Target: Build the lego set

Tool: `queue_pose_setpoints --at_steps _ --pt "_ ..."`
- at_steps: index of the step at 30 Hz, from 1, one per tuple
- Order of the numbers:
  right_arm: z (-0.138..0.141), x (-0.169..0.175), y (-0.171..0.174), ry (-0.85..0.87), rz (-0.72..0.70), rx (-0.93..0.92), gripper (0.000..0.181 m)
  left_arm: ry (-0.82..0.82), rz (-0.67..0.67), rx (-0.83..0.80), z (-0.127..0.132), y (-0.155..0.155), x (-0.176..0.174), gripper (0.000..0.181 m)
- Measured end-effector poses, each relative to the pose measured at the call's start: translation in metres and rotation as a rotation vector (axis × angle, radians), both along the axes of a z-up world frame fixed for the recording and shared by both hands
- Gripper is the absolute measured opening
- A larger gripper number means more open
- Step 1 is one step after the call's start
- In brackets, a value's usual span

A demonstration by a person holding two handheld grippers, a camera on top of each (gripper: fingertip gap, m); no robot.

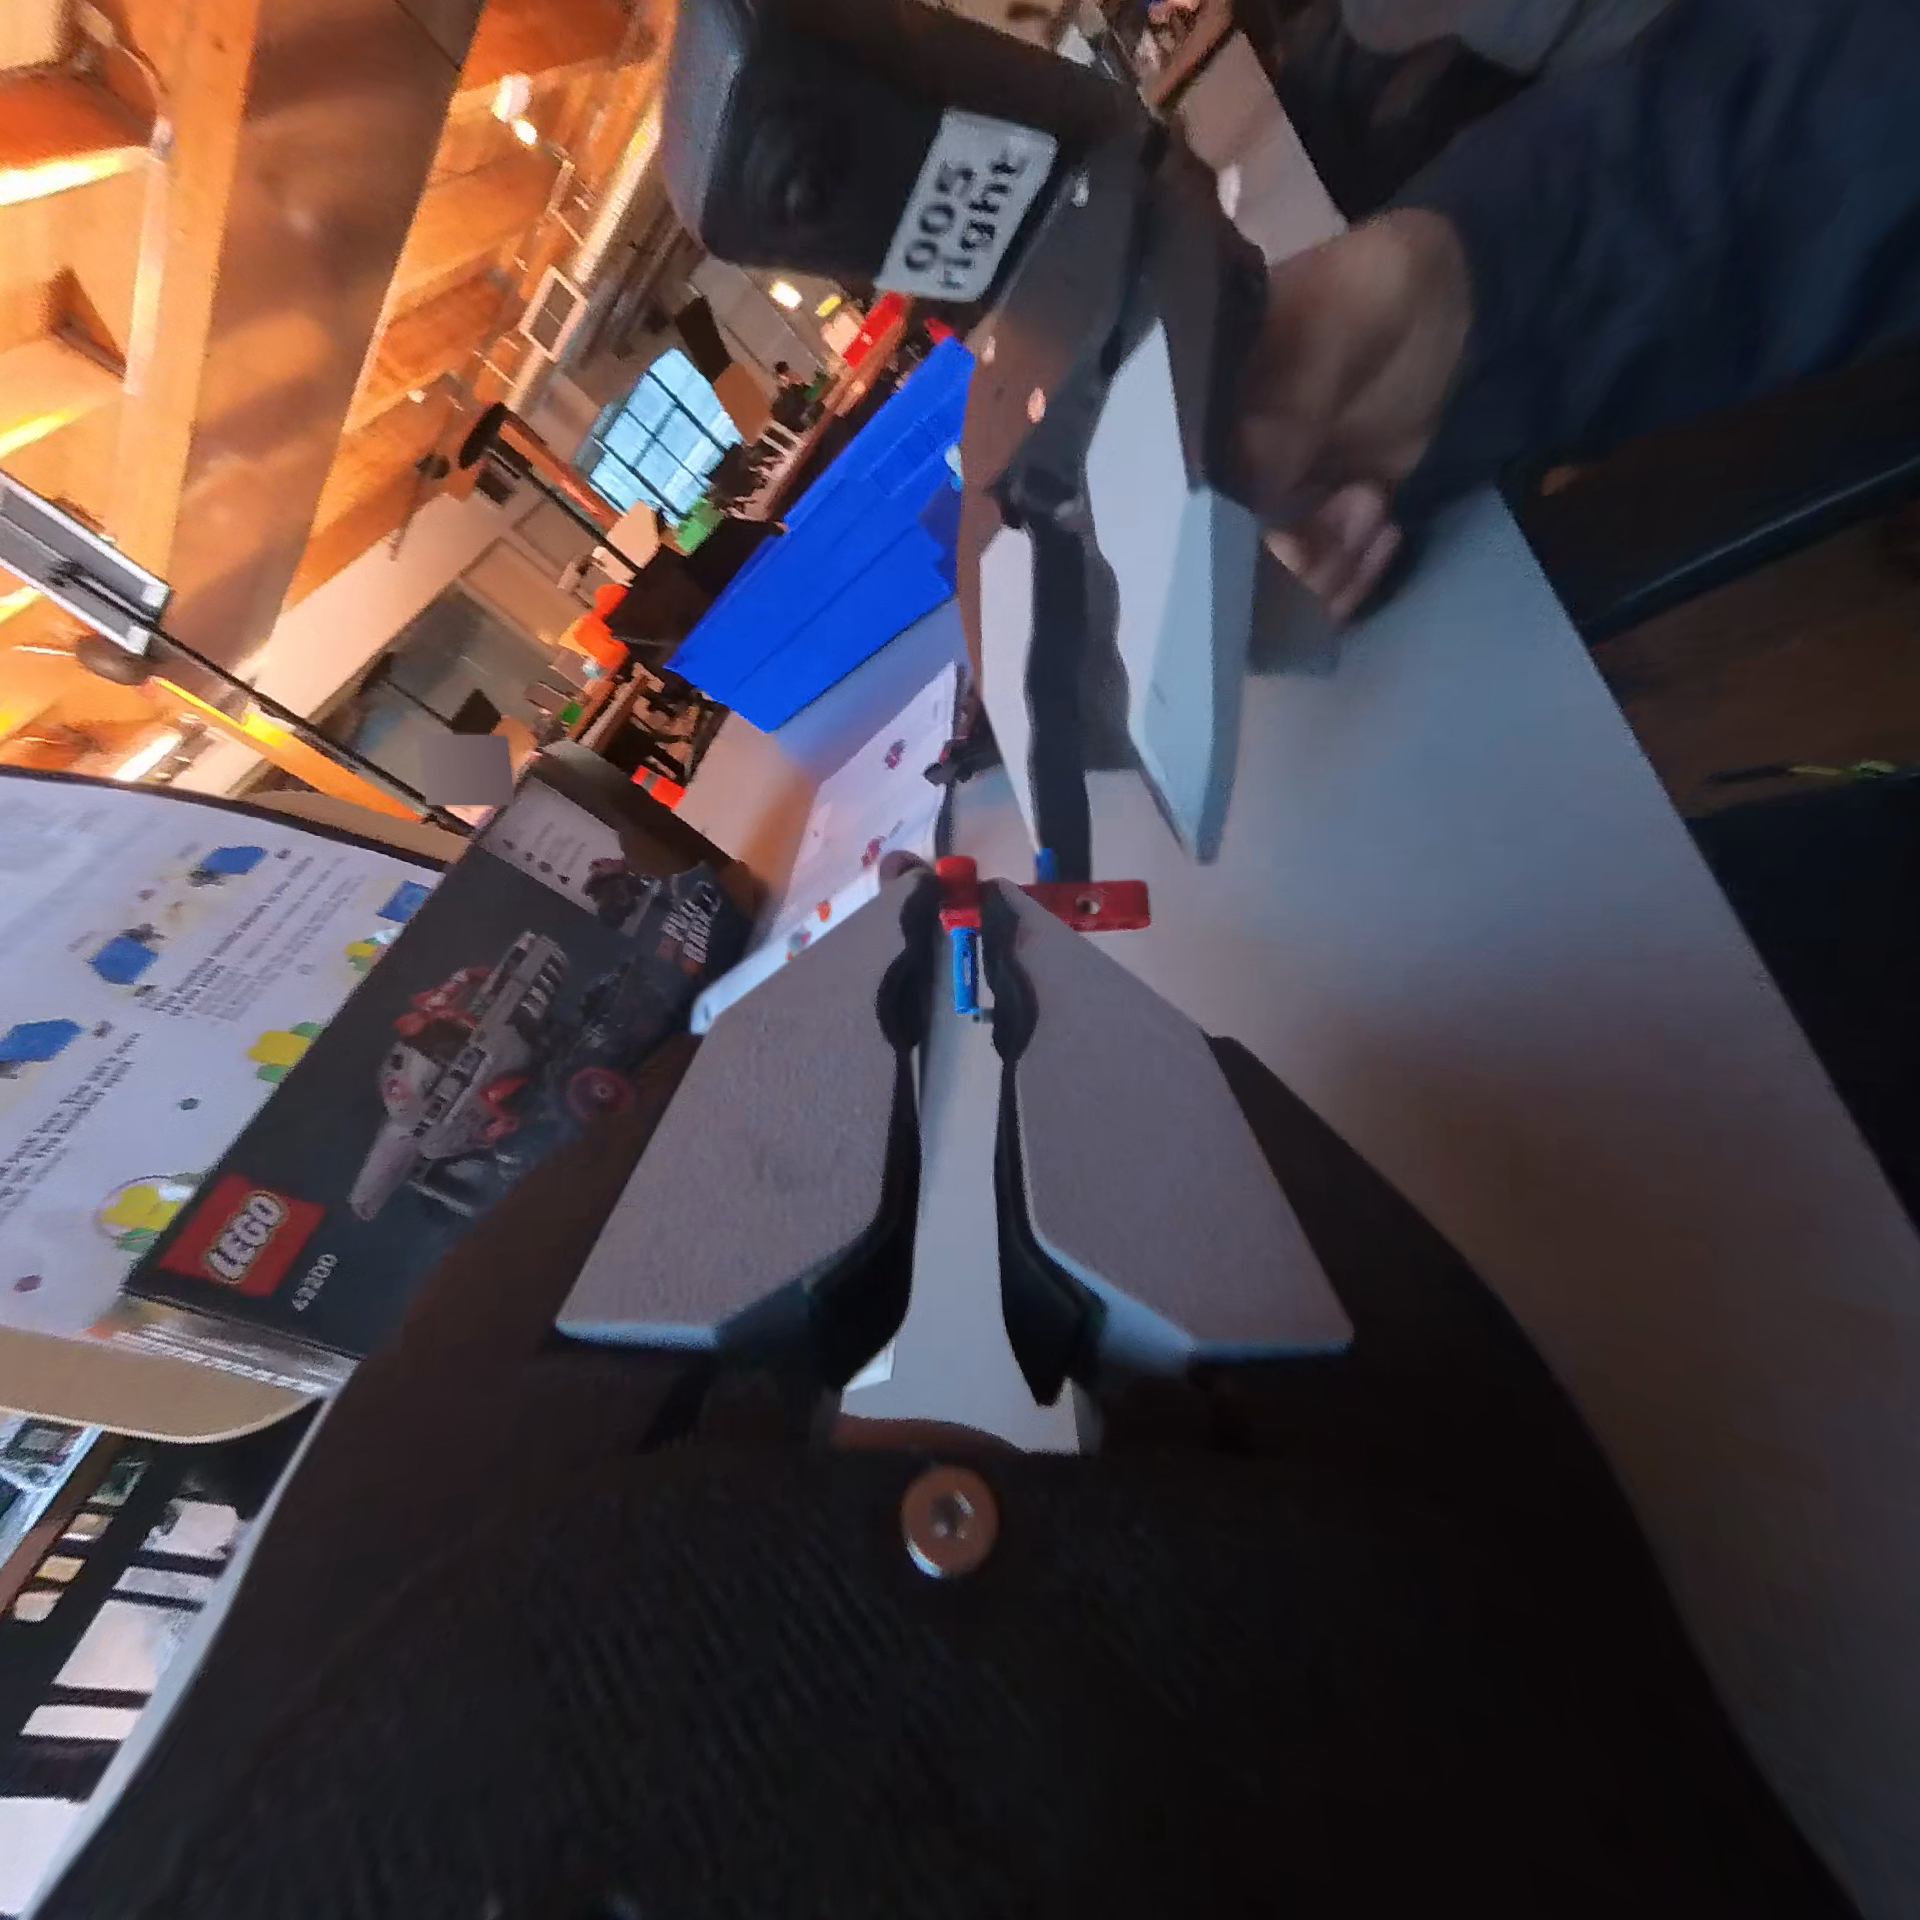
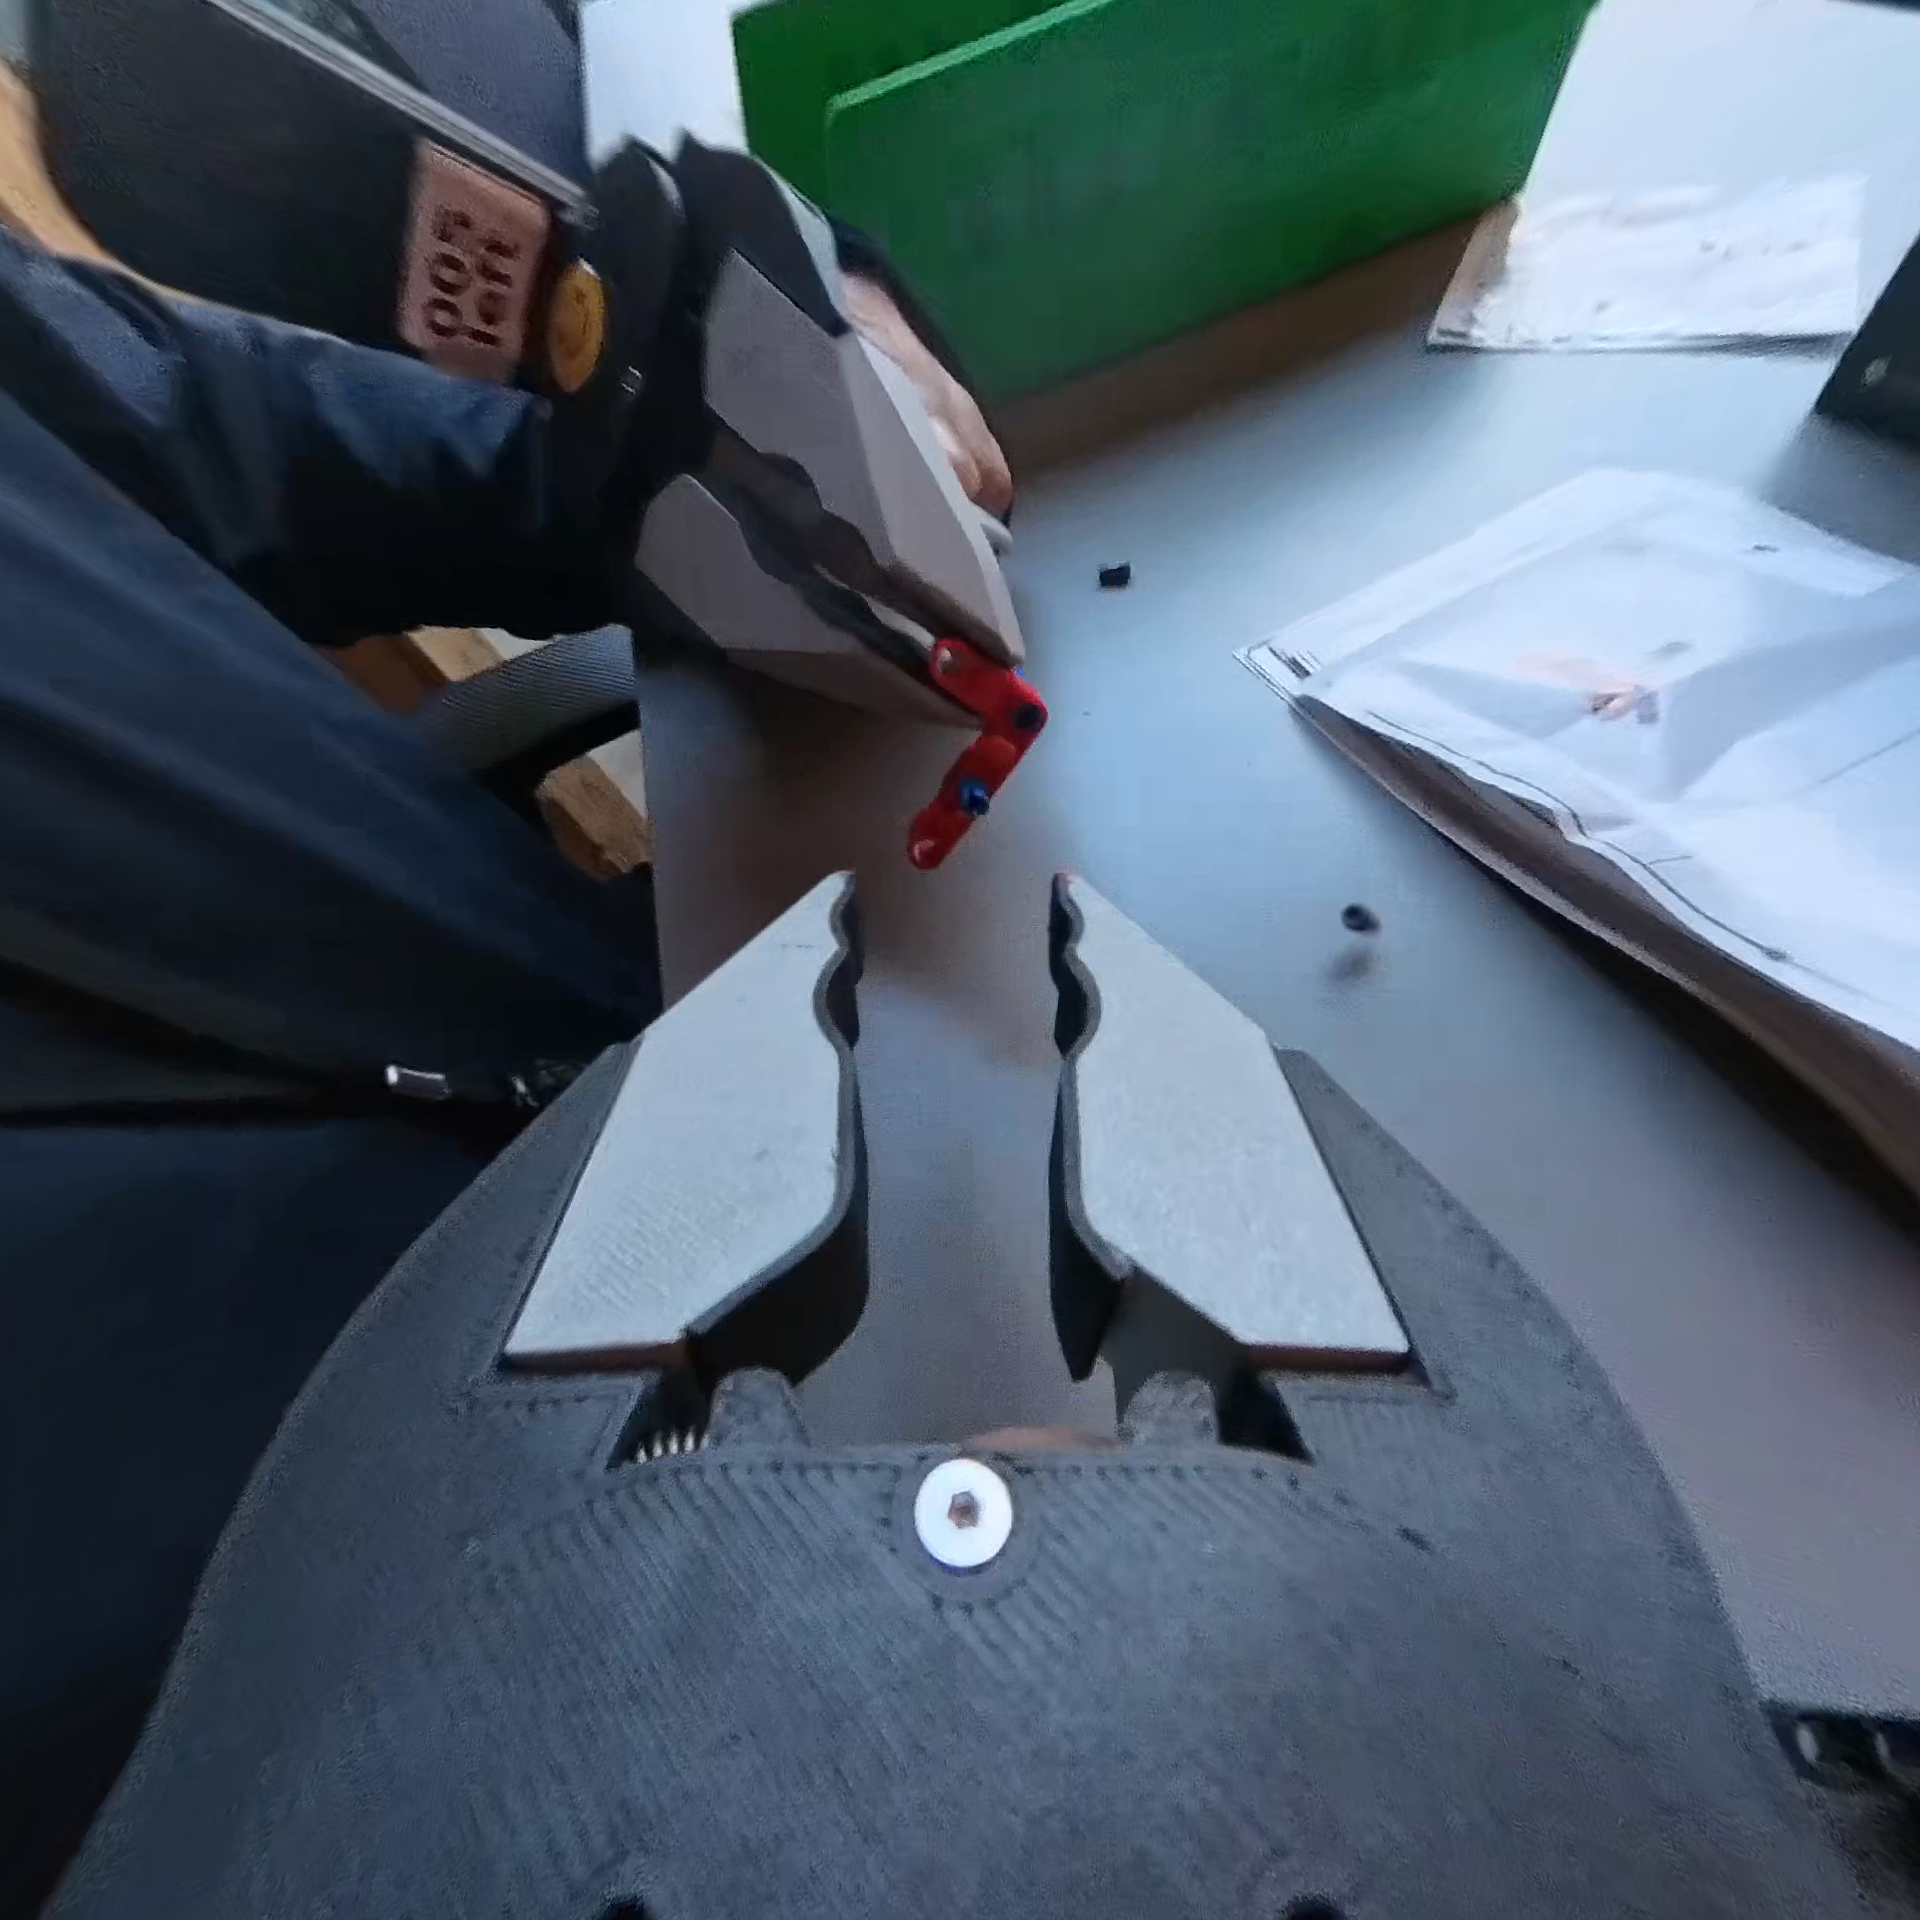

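My left gripper (image 1: pixel 958 883) is shut on a small red bent beam (image 1: pixel 1081 902) with blue pins (image 1: pixel 966 966), held above the grey table. In the right wrist view the same red beam (image 2: pixel 982 748) hangs from the left gripper's tips (image 2: pixel 971 649), one arm pinched and the other pointing down toward me. My right gripper (image 2: pixel 951 883) is open and empty, just below the red piece, not touching it. Two small black pins (image 2: pixel 1114 574) (image 2: pixel 1358 918) lie loose on the table.
The set's dark box (image 1: pixel 447 1049) and an open instruction booklet (image 1: pixel 156 987) stand at the left. Blue bins (image 1: pixel 842 561) sit farther back. A green bin (image 2: pixel 1143 156) stands behind; plastic bags and papers (image 2: pixel 1621 727) lie at the right. A person's dark sleeve (image 2: pixel 260 468) is at the left.
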State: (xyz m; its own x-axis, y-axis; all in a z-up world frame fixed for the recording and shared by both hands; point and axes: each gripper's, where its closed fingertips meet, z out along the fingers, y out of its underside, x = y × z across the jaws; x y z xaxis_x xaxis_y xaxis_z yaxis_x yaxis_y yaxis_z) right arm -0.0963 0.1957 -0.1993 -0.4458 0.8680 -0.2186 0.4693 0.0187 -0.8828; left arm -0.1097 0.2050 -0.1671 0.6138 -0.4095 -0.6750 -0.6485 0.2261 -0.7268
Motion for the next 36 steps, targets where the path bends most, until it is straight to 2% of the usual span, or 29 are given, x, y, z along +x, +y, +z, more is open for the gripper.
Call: queue_pose_setpoints --at_steps 4,6,12,14,16,23,26,31,36 --pt "0.006 -0.01 -0.005 0.044 -0.05 0.006 0.024 -0.031 0.001 0.011 0.004 -0.001 0.004 0.005" --pt "0.011 -0.012 -0.007 0.069 -0.063 -0.017 0.012 -0.025 0.022 0.03 0.005 0.0 0.004 0.005" --pt "0.017 -0.016 0.002 0.137 -0.156 0.051 0.006 -0.05 0.059 0.03 0.007 -0.002 0.0 0.008" --pt "0.018 -0.016 0.014 0.175 -0.213 0.164 0.004 -0.133 0.077 -0.039 0.007 -0.002 -0.005 0.015" --pt "0.017 -0.015 0.025 0.215 -0.256 0.359 0.004 -0.24 0.074 -0.136 0.008 -0.002 -0.009 0.026" --pt "0.022 -0.019 0.032 0.368 -0.294 1.097 0.004 -0.513 -0.015 -0.594 -0.015 0.001 -0.006 0.033" --pt "0.023 -0.023 0.024 0.409 -0.275 1.196 0.005 -0.598 -0.036 -0.675 -0.016 0.002 -0.005 0.022" --pt "0.025 -0.027 0.024 0.441 -0.293 1.274 0.005 -0.64 -0.057 -0.669 -0.011 0.003 -0.005 0.009" --pt "0.021 -0.028 0.025 0.432 -0.281 1.311 0.005 -0.666 -0.059 -0.681 -0.01 0.0 -0.006 0.011"
